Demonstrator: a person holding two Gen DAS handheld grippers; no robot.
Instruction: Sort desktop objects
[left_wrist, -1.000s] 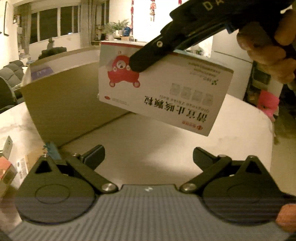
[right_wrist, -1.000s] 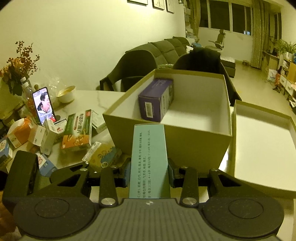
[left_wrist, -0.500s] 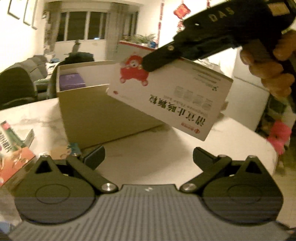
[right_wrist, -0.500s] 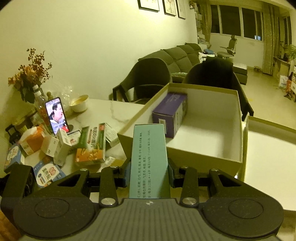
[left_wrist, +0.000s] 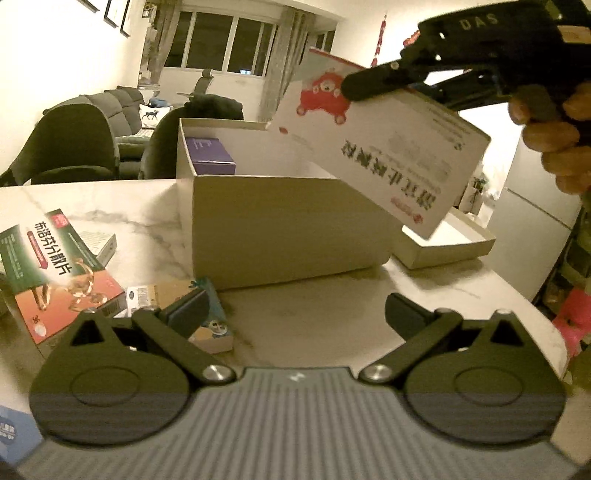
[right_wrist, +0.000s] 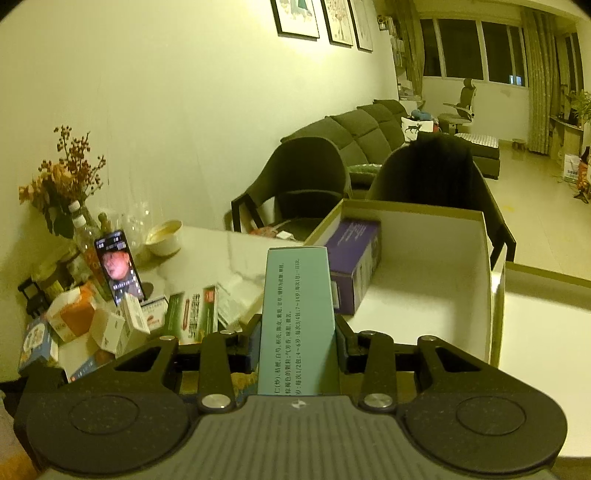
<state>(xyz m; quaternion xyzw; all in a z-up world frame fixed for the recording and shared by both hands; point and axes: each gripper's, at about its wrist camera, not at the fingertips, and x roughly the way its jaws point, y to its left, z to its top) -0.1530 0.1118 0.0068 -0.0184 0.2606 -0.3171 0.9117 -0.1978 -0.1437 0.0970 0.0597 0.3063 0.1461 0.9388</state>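
My right gripper (right_wrist: 299, 343) is shut on a white medicine box with a red cartoon car (left_wrist: 388, 158), which shows its teal side (right_wrist: 299, 325) in the right wrist view. The box hangs tilted above the near rim of an open cardboard box (left_wrist: 280, 221). A purple box (right_wrist: 354, 266) lies inside the cardboard box by its left wall. My left gripper (left_wrist: 295, 314) stands open and low over the marble table (left_wrist: 295, 295), with nothing between its fingers. A hand (left_wrist: 554, 140) holds the right gripper (left_wrist: 365, 85) at the upper right.
The box lid (left_wrist: 443, 240) lies right of the cardboard box. A green and orange medicine box (left_wrist: 55, 266) and a small box (left_wrist: 207, 325) lie by my left finger. Several more packets (right_wrist: 92, 325), a propped phone (right_wrist: 118, 266), a bowl (right_wrist: 164, 236) and dried flowers (right_wrist: 62, 177) crowd the table's left end.
The right gripper has risen with the medicine box toward the cardboard box's rim. The left gripper has rolled and swung, bringing the box opening and the packets on the left into view.
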